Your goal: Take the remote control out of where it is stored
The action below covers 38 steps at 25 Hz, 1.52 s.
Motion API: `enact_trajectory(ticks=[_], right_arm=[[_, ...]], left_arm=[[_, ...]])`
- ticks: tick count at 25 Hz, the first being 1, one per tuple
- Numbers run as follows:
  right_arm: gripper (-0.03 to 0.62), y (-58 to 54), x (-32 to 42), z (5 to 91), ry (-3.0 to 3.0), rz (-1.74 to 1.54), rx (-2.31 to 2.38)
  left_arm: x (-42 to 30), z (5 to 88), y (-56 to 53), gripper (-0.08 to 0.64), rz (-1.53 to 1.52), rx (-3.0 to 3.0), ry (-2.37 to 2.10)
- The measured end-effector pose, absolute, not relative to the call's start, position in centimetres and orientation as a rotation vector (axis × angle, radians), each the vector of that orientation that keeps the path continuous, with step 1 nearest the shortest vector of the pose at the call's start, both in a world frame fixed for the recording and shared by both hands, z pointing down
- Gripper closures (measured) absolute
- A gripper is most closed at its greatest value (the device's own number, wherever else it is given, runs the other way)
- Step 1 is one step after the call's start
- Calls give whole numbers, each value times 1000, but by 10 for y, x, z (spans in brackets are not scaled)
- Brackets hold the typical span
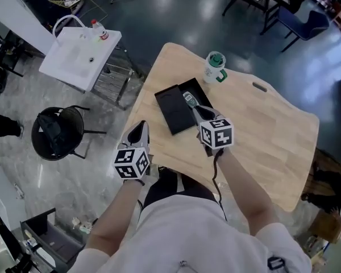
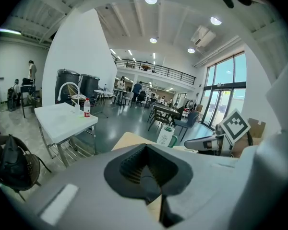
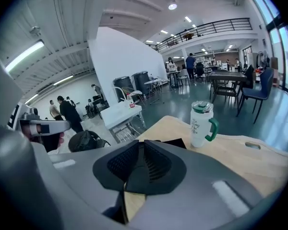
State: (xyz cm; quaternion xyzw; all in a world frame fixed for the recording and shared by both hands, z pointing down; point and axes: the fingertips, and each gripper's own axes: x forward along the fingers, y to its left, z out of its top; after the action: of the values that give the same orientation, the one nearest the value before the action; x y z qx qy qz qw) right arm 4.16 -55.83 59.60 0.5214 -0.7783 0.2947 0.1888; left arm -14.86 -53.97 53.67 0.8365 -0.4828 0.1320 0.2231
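**Item 1. Remote control** (image 1: 188, 99). It lay in the right-hand half of an open black case (image 1: 171, 111), in the left part of the wooden table (image 1: 273, 129). Its long axis ran diagonally from far-left to near-right, parallel with the case's long side. The near end was hidden behind the right gripper, so which end was the front could not be told. It had probably been left flat in its tray, uncovered, to be pinched across its narrow width.

**Item 2. Right gripper** (image 1: 196, 109). Its tip stood just beside the remote's near end and angled downward, apparently lined up for the pickup. The jaws were all but together and empty, so they would need spreading before any grasp.

**Item 3. Left gripper** (image 1: 140, 125). It was at the table's near-left edge, apart from the case. The jaws were clenched on nothing. It was likely kept close to steady the case.

**Item 4. White mug with green lid** (image 1: 215, 67). It stood upright beyond the case, well clear of it.
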Motion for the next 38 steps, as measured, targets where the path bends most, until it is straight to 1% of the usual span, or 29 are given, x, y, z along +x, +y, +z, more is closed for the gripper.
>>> enact_trajectory(ticks=[2,7,12,15,19,27,38], right_arm=[[492,-569,43,620,-2161,838,1385],[440,-597,65,700,-2024,833,1228],[357,-620,81,774,-1903,824,1062],[322,-630,85,805,-1826,796,982],[322,-639,82,834,-1781,758,877],[270,-639,81,870,-1655,733,707],[293,-638,80,888,-1517,708,586]], left_arm=[[-152,547,-542,559,376,2286,-1334],[-164,579,-545,558,398,2218,-1361],[-181,608,-542,558,400,2136,-1394],[-194,624,-536,558,398,2082,-1415],[-210,643,-529,559,392,2013,-1441],[-230,664,-524,558,381,1930,-1474],[-233,676,-516,558,385,1903,-1468]])
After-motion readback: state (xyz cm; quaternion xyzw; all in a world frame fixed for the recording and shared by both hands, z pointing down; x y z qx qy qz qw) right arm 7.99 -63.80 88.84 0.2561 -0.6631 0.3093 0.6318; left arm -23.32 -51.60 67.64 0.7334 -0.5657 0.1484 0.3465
